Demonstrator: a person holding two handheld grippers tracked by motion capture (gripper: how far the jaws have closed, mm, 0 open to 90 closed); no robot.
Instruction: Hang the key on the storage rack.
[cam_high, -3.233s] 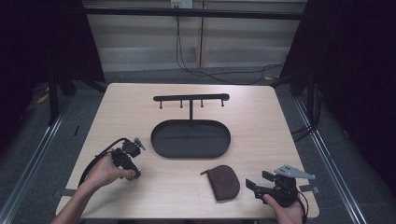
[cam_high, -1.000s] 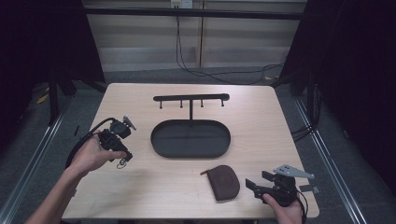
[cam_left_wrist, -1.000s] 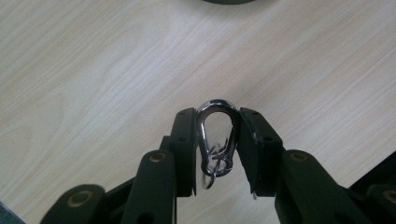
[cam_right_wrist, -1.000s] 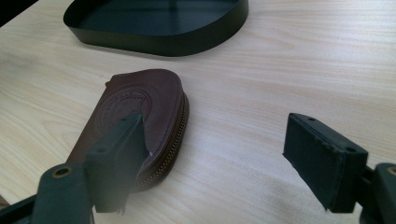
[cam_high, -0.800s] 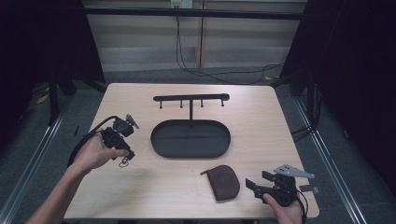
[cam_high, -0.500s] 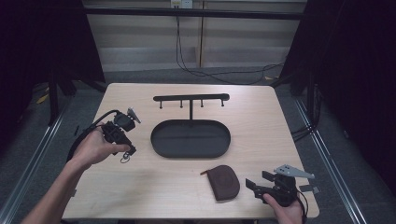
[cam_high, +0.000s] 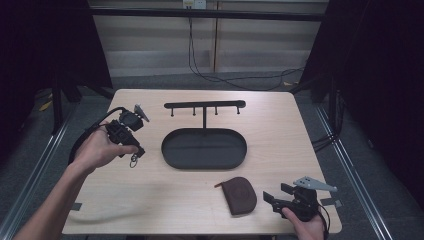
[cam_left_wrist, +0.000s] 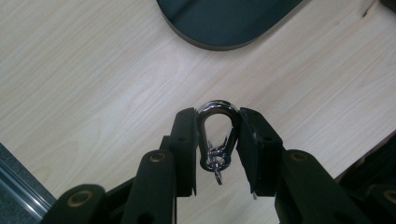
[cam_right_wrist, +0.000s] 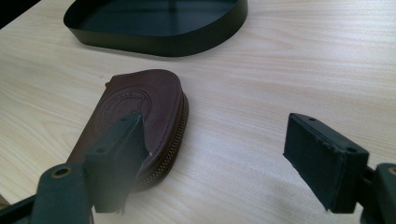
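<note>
High view: the left gripper (cam_high: 134, 150) hangs above the table, a small silver metal carabiner clip (cam_high: 134, 160) dangling beneath it; the black hook rack (cam_high: 205, 105) lies ahead, hanging undone.

Left gripper view: jaws pinch the clip (cam_left_wrist: 215, 135).

Right gripper view: jaws gape, brown leather zip pouch (cam_right_wrist: 140, 112) beside them, untouched.

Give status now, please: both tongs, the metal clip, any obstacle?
Left tongs shut on carabiner clip, above table. Right tongs open beside brown pouch. Nothing in the way.
</note>
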